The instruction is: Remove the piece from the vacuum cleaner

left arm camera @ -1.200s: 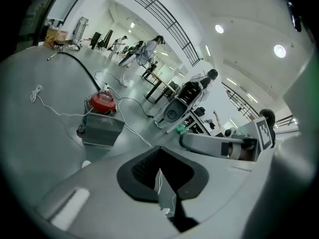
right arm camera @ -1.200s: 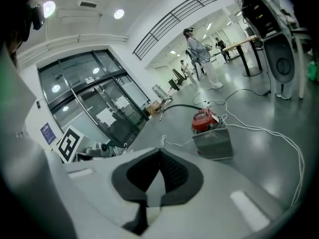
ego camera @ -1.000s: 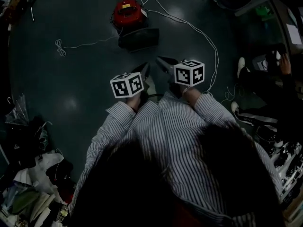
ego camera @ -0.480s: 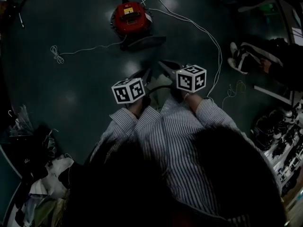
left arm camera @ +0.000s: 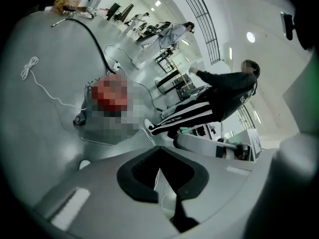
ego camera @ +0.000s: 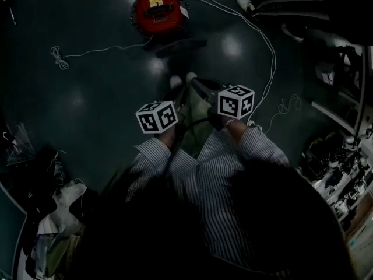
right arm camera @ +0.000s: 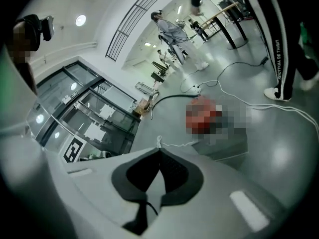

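The red round vacuum cleaner (ego camera: 157,10) stands on the dark floor at the top of the head view. A dark flat piece (ego camera: 178,45) lies just in front of it; I cannot tell whether the two are joined. Both grippers are held close together in front of the person's striped sleeves, well short of the vacuum. My left gripper (ego camera: 182,91) and my right gripper (ego camera: 197,83) are shut with nothing between the jaws. Ahead of the shut left gripper (left arm camera: 159,148), the vacuum (left arm camera: 110,93) is a blurred red patch. It also sits beyond the shut right gripper (right arm camera: 160,151), as a red patch (right arm camera: 203,116).
A long white cable (ego camera: 265,51) runs from the vacuum down the right side, and a thin cord with a knot (ego camera: 58,57) lies to the left. A bystander in dark trousers (left arm camera: 219,98) stands near the vacuum. Clutter (ego camera: 41,203) lines the lower left, racks (ego camera: 338,174) the right.
The head view has shifted, so the vacuum now sits higher in the frame. The bystander's feet have moved from the right edge to the top right. Both grippers stay shut and close together.
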Demonstrator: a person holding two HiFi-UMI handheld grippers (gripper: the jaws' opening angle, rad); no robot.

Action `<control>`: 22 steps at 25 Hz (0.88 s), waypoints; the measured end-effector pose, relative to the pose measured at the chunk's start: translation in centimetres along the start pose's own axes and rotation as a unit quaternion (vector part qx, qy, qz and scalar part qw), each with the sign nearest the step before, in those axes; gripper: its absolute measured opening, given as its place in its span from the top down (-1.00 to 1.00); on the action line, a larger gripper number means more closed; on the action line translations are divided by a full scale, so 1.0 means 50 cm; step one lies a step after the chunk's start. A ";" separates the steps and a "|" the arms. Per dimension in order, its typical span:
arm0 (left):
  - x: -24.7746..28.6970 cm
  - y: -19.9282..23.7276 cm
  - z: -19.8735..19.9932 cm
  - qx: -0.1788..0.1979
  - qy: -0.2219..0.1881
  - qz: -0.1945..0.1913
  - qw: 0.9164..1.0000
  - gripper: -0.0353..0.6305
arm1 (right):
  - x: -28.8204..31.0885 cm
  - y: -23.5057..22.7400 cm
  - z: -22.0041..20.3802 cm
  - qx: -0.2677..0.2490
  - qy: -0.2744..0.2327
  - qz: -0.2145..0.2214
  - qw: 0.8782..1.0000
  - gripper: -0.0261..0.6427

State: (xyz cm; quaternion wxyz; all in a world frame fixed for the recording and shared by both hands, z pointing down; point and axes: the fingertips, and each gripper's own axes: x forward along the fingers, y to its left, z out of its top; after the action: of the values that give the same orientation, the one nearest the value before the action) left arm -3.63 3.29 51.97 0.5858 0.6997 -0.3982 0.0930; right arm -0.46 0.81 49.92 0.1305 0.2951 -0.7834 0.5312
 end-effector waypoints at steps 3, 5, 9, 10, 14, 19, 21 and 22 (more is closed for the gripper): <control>0.046 0.036 -0.015 -0.031 -0.005 -0.001 0.999 0.88 | 0.031 -0.050 -0.014 0.012 0.017 0.005 1.000 0.92; 0.083 0.057 -0.028 -0.041 -0.003 -0.004 0.999 0.88 | 0.050 -0.093 -0.014 0.018 0.022 0.007 1.000 0.92; 0.153 0.104 -0.041 -0.036 0.002 -0.001 0.999 0.88 | 0.088 -0.174 -0.024 0.024 0.037 0.006 0.999 0.92; 0.170 0.121 -0.039 -0.032 0.001 0.005 0.999 0.88 | 0.100 -0.195 -0.025 0.024 0.041 0.006 0.999 0.92; 0.239 0.178 -0.040 -0.020 -0.005 0.027 0.999 0.88 | 0.145 -0.274 -0.022 0.031 0.040 -0.001 0.999 0.92; 0.292 0.227 -0.036 0.007 -0.008 0.029 1.000 0.88 | 0.193 -0.338 -0.022 -0.017 0.051 -0.018 0.998 0.92; 0.304 0.247 -0.029 0.031 -0.002 0.034 0.999 0.88 | 0.210 -0.358 -0.022 -0.050 0.064 -0.018 0.997 0.92; 0.308 0.257 -0.024 0.045 0.002 0.039 0.998 0.88 | 0.218 -0.367 -0.018 -0.060 0.067 -0.017 0.996 0.92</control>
State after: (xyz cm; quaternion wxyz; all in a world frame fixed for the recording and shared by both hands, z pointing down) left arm -1.54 -2.52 71.11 0.5503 0.7093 -0.4194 0.1348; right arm 1.83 -6.69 69.79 0.2096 0.2635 -0.7983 0.4993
